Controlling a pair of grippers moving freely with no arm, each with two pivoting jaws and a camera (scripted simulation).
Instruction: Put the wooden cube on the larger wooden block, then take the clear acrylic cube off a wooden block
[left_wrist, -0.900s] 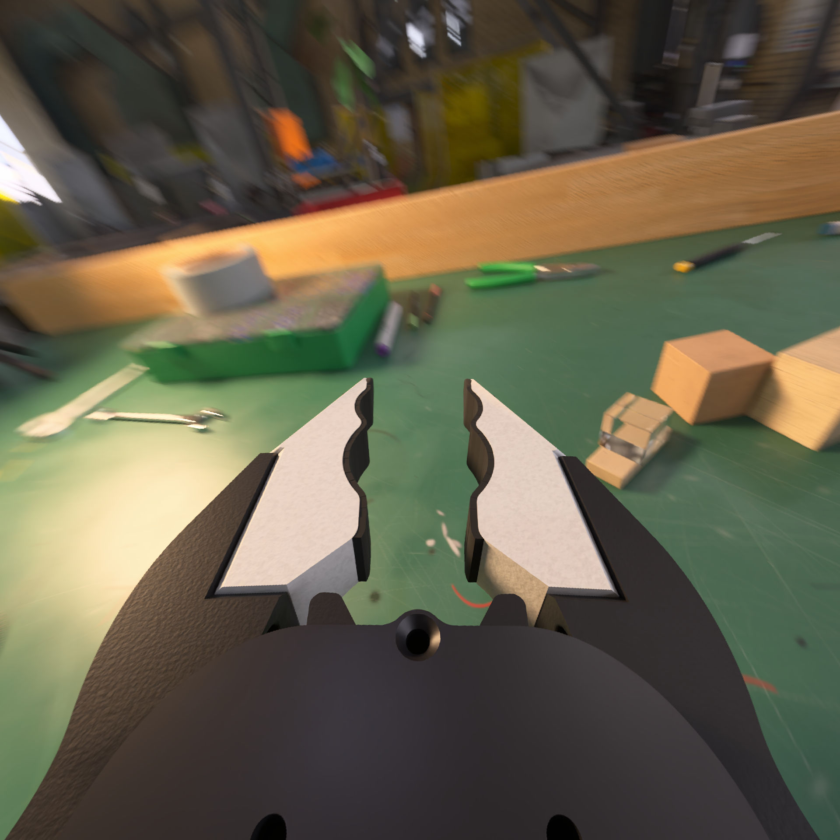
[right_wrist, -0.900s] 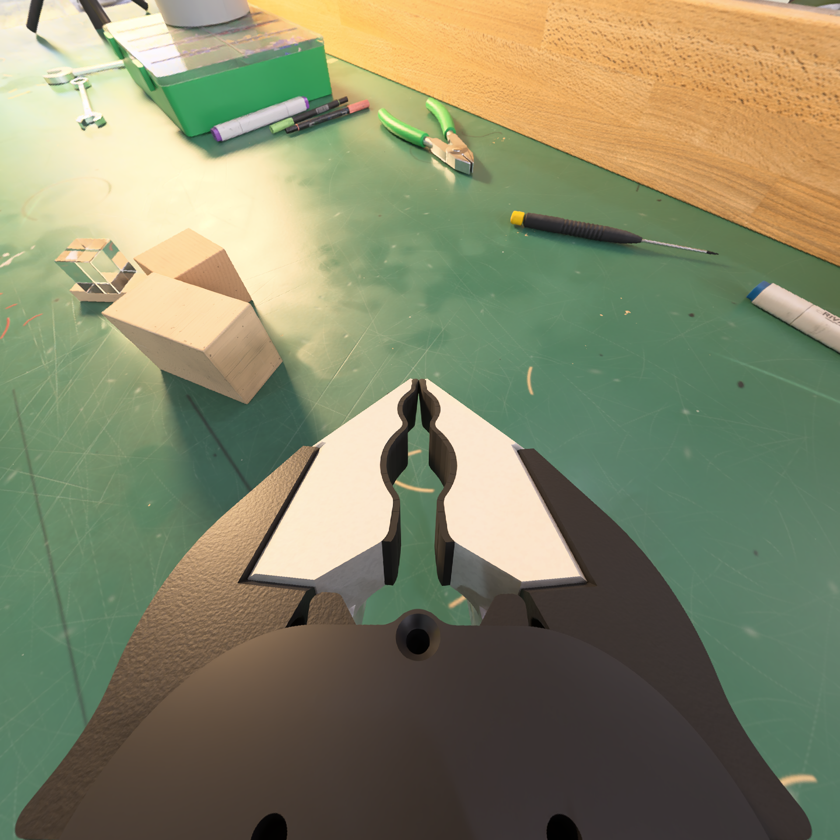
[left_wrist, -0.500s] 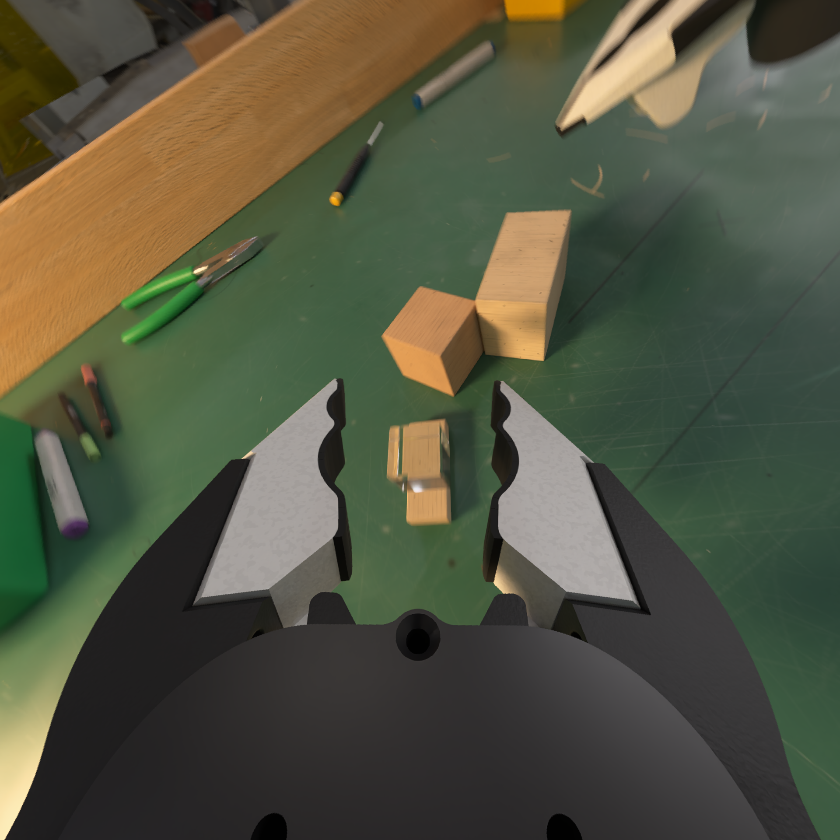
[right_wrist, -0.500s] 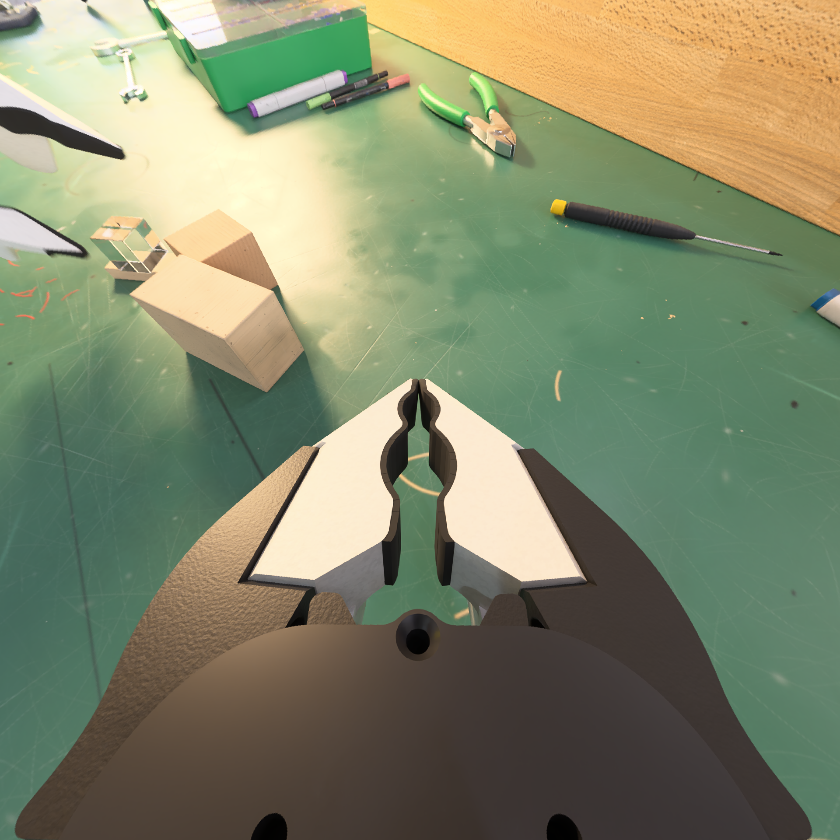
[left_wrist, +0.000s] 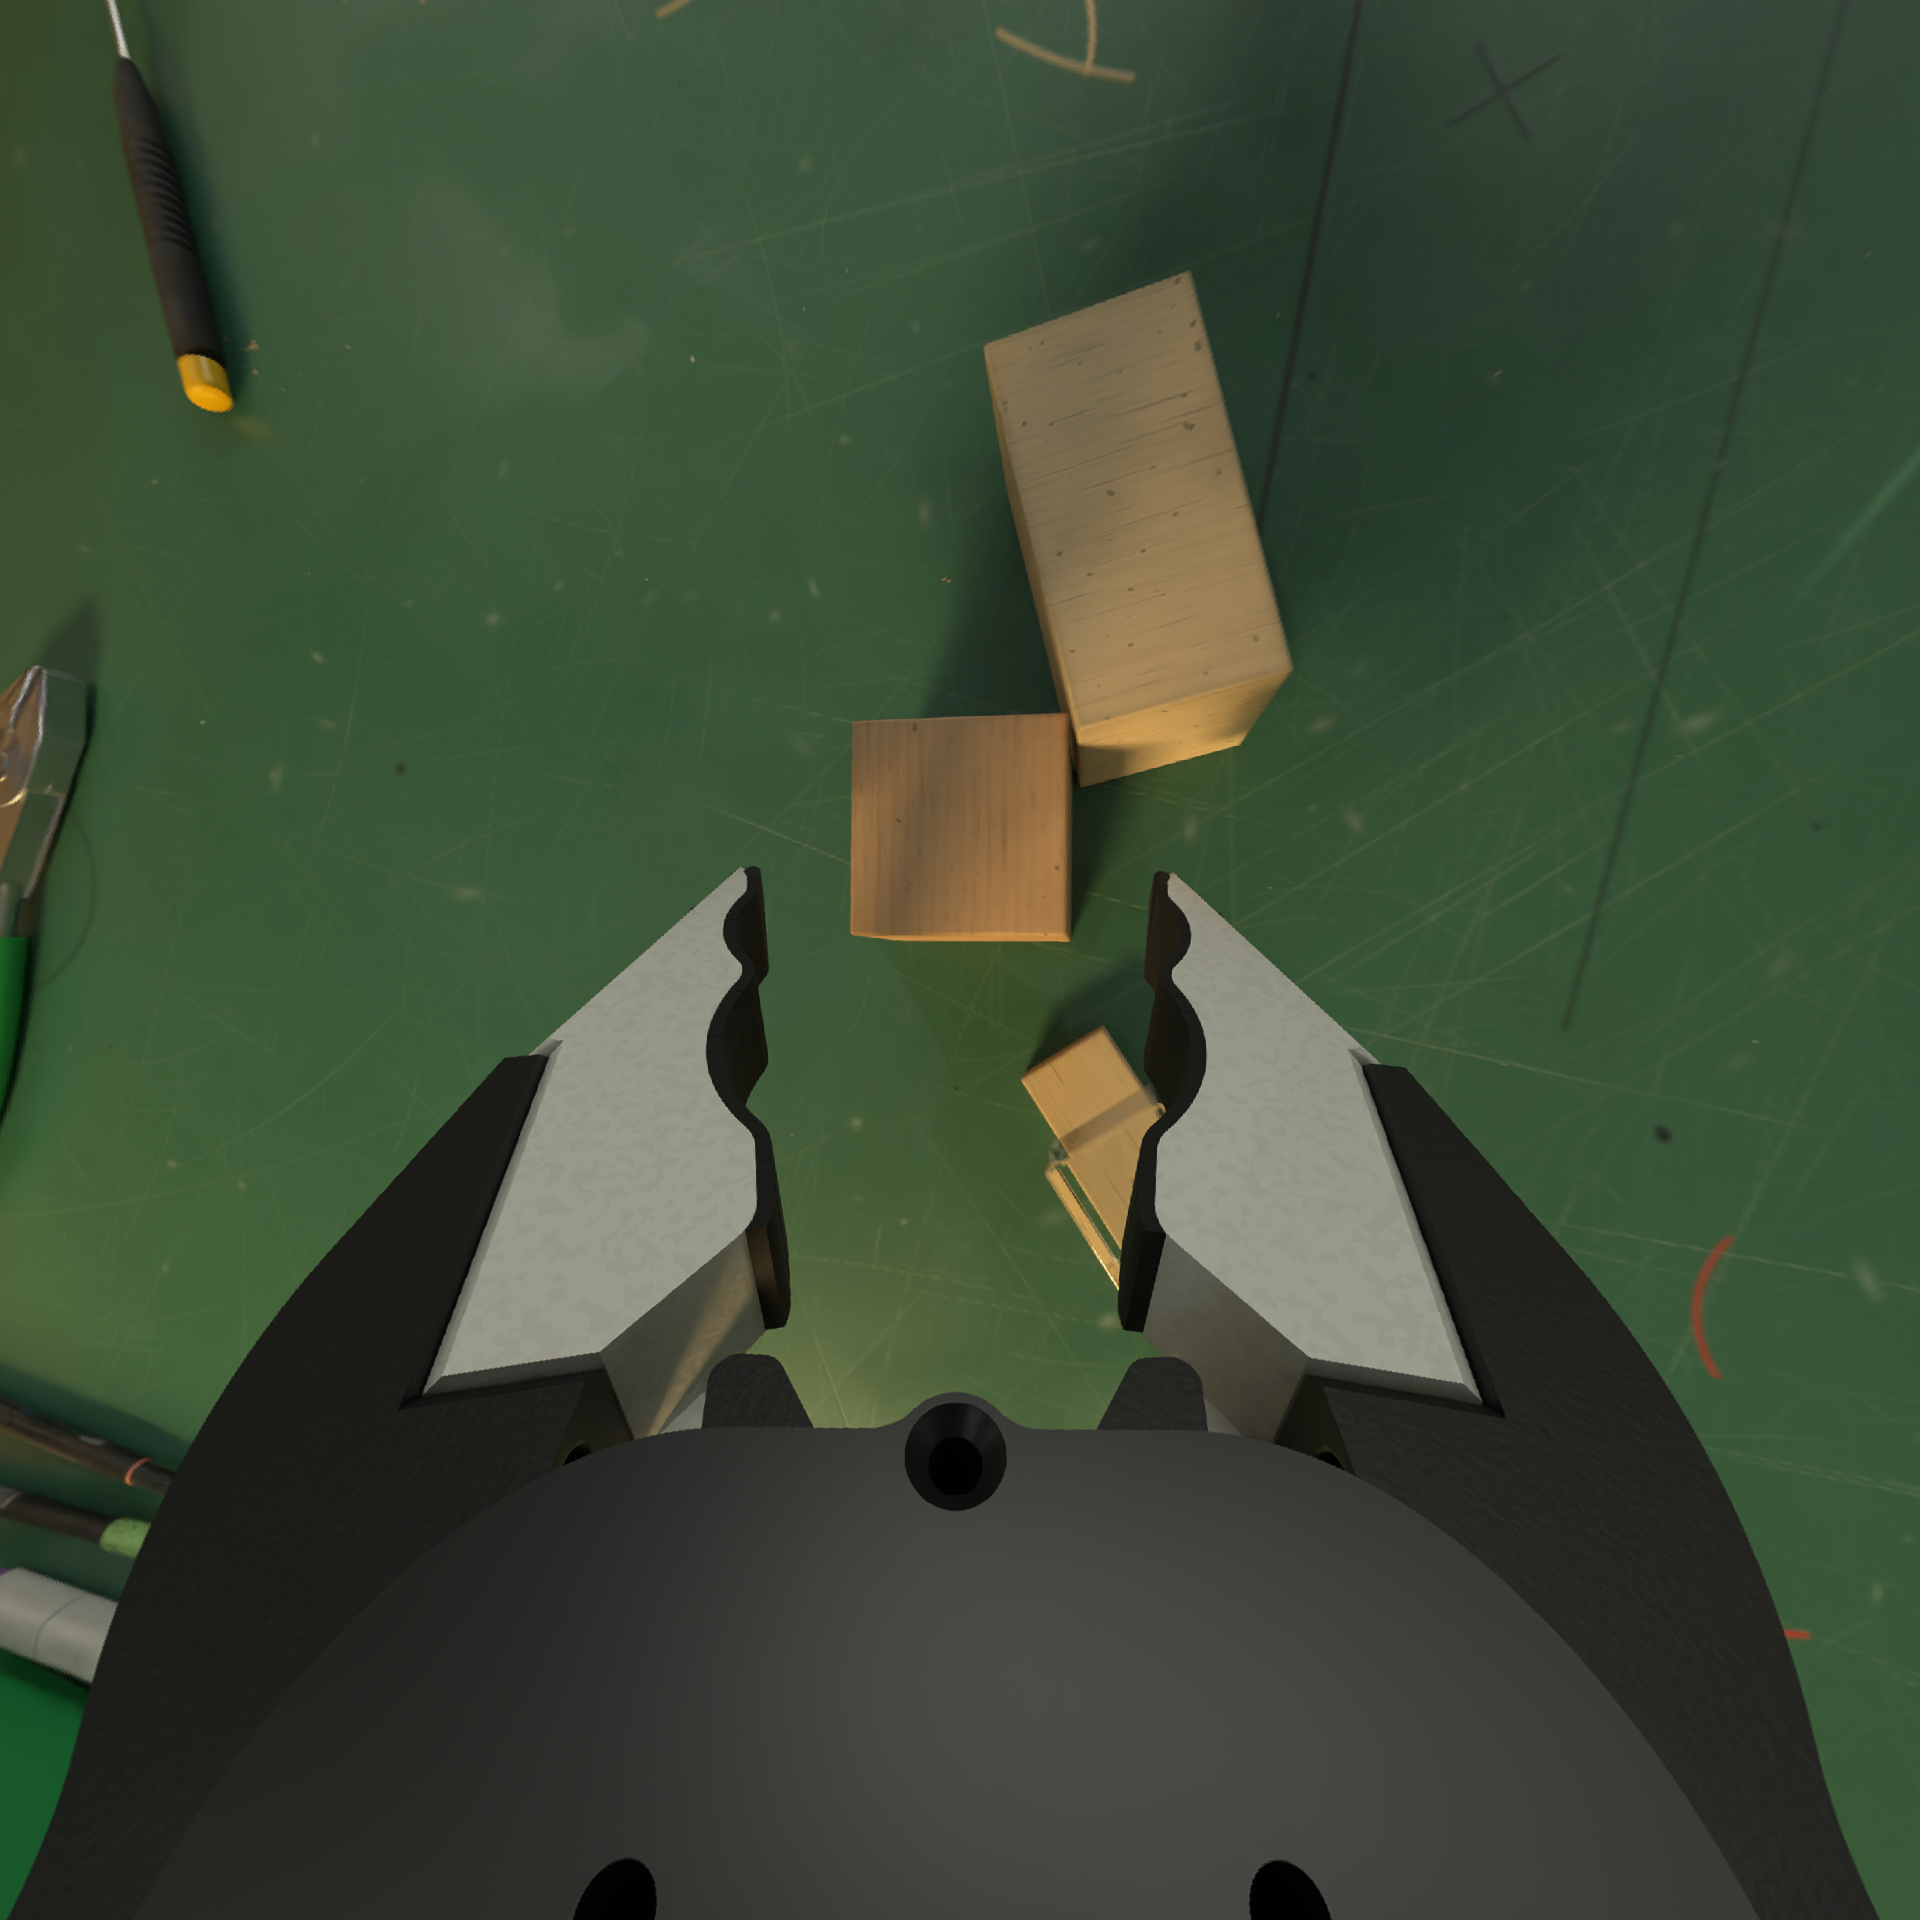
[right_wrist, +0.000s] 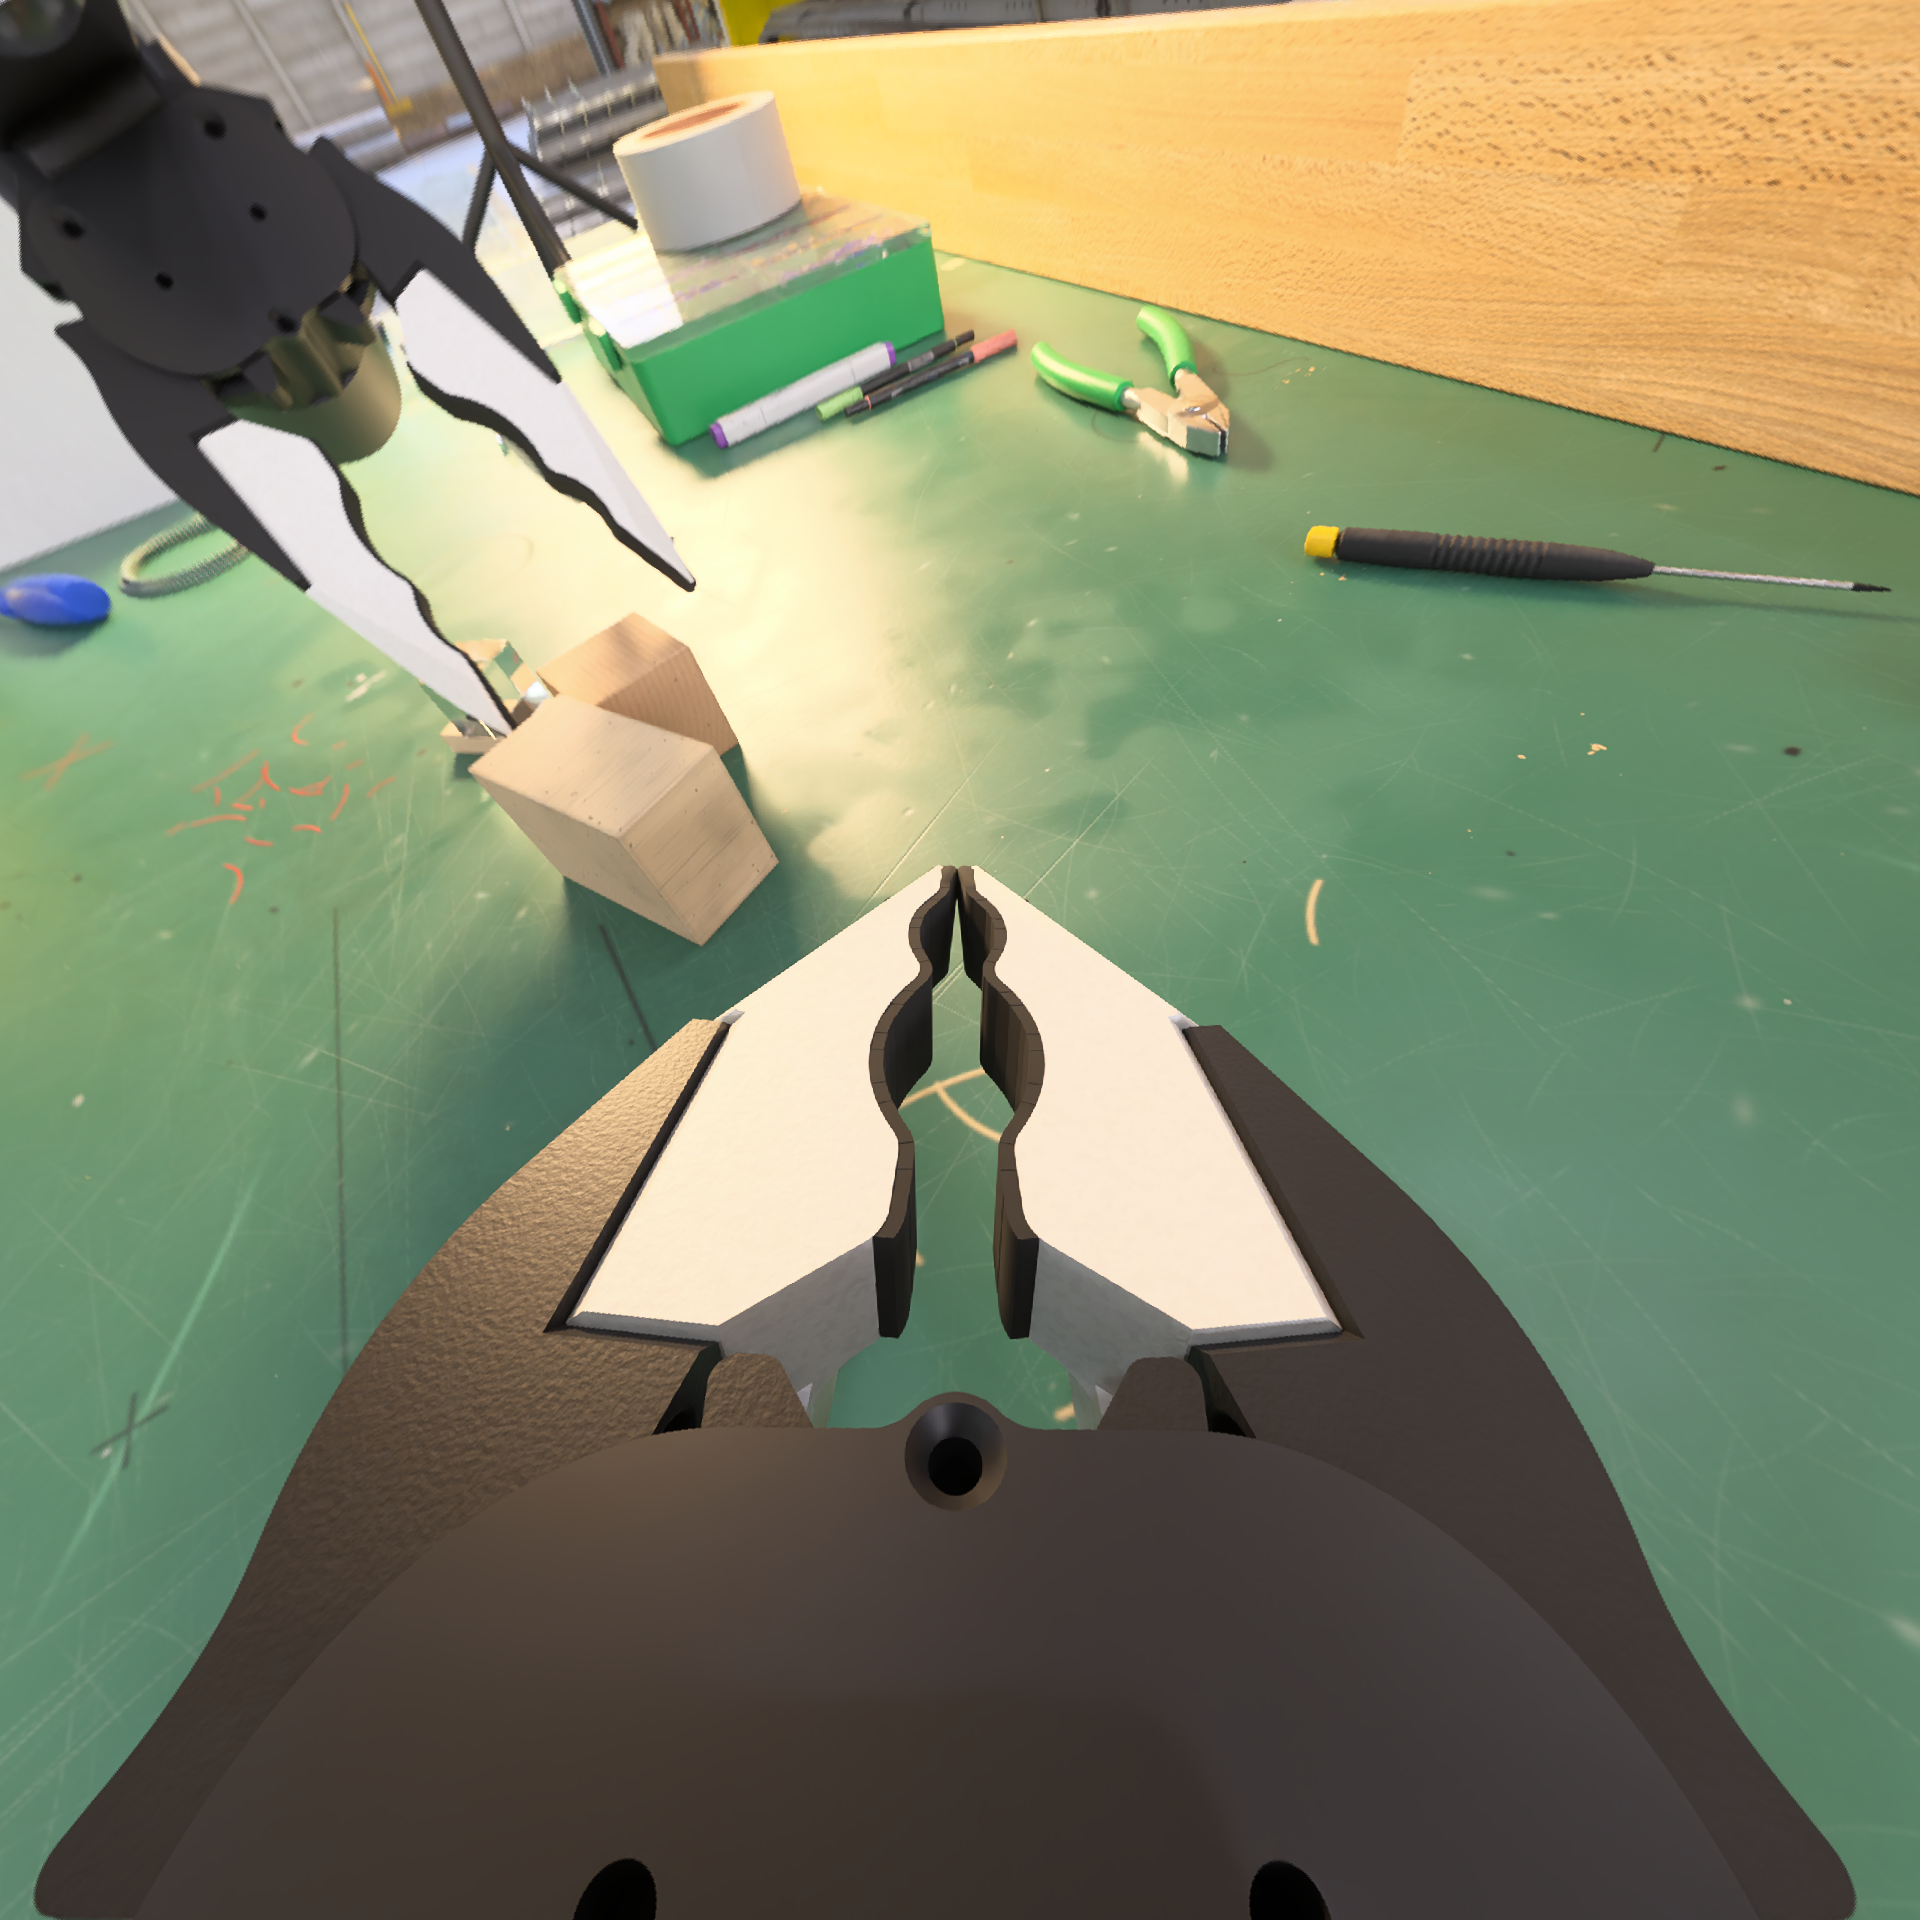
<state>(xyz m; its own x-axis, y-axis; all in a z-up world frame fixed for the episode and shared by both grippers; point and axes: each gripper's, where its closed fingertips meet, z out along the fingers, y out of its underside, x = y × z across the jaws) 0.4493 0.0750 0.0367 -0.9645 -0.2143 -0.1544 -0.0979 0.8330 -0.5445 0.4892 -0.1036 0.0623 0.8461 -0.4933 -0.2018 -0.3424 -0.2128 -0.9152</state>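
**A:** Where did the left claw (left_wrist: 956, 883) stand over the table (left_wrist: 520, 520)?

**B:** It pointed almost straight down, spread wide and holding nothing. The wooden cube (left_wrist: 959, 828) lay just ahead of its tips, roughly centred on the gap between the two fingers and not yet between them.

**A:** And the cube's neighbours?

**B:** The larger wooden block (left_wrist: 1132, 509) lay beyond it, long axis running away from the claw and a little to the left, its near corner touching or all but touching the cube's far right corner. The clear acrylic cube (left_wrist: 1091, 1195) sat on a small wooden block (left_wrist: 1075, 1081) on the near side, close in against the right finger (left_wrist: 1247, 1143). Whether the finger touched it I could not tell, as the finger hid part of it.

**A:** The right claw (right_wrist: 954, 883)?

**B:** Closed to the tips with nothing in it, hovering over bare table, well apart from the pieces. The left was plainly the nearer, so I judged the cube to be its pick.

**A:** What did that pick turn on?

**B:** A short push forward to bring the fingers astride the cube's left and right faces, which already lay square to the gap. The risk was the right finger brushing the acrylic piece.
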